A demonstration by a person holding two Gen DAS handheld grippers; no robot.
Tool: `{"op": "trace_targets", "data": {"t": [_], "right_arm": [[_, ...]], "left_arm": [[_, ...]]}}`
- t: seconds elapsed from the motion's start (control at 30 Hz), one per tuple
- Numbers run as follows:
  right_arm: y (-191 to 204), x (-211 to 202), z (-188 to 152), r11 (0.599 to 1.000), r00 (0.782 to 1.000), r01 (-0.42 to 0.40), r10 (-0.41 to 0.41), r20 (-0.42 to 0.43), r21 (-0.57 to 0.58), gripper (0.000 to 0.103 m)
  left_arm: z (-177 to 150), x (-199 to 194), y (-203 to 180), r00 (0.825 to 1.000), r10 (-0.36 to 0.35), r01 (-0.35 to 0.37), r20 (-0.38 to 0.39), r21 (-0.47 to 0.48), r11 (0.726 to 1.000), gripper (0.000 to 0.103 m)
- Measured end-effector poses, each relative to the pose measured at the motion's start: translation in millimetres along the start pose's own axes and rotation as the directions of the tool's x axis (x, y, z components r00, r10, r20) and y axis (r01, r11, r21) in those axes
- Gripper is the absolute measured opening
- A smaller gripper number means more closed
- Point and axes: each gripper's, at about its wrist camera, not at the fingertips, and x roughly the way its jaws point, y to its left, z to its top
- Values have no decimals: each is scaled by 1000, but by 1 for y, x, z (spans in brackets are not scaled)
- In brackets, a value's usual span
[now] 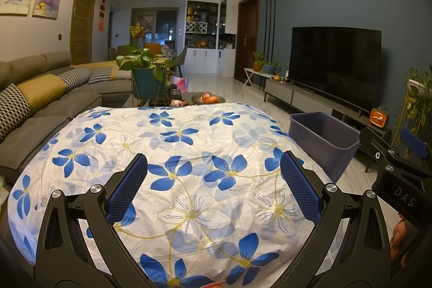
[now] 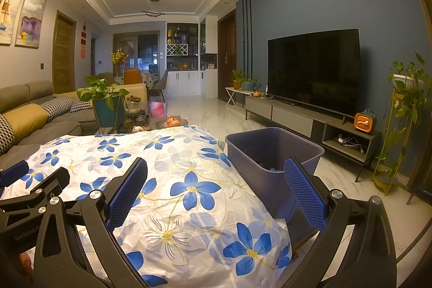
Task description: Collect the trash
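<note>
A table covered by a white cloth with blue flowers (image 1: 175, 153) fills the foreground of both views (image 2: 167, 180). A dark blue plastic bin (image 1: 321, 142) stands on the floor at the table's right edge; in the right wrist view (image 2: 272, 153) some dark and blue items lie at its bottom. My left gripper (image 1: 213, 174) is open and empty above the cloth. My right gripper (image 2: 216, 177) is open and empty above the cloth's right edge, beside the bin. No loose trash shows on the cloth. Each gripper shows at the edge of the other's view.
A grey sofa (image 1: 40, 109) with cushions runs along the left. A potted plant (image 1: 145, 72) and a fruit plate (image 1: 208, 99) stand beyond the table. A TV (image 1: 334, 66) on a low cabinet lines the right wall. A plant stand (image 2: 402, 120) is at far right.
</note>
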Motion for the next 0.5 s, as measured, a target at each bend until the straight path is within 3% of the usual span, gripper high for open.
{"op": "trace_targets", "data": {"t": [0.27, 0.5], "right_arm": [[-1, 0, 0, 1000, 1000, -1, 1, -1, 1, 97], [-1, 0, 0, 1000, 1000, -1, 1, -1, 2, 97]], "left_arm": [[-1, 1, -2, 1000, -5, 5, 1, 8, 1000, 97], [-2, 3, -2, 1000, -16, 16, 2, 25, 1000, 76]]}}
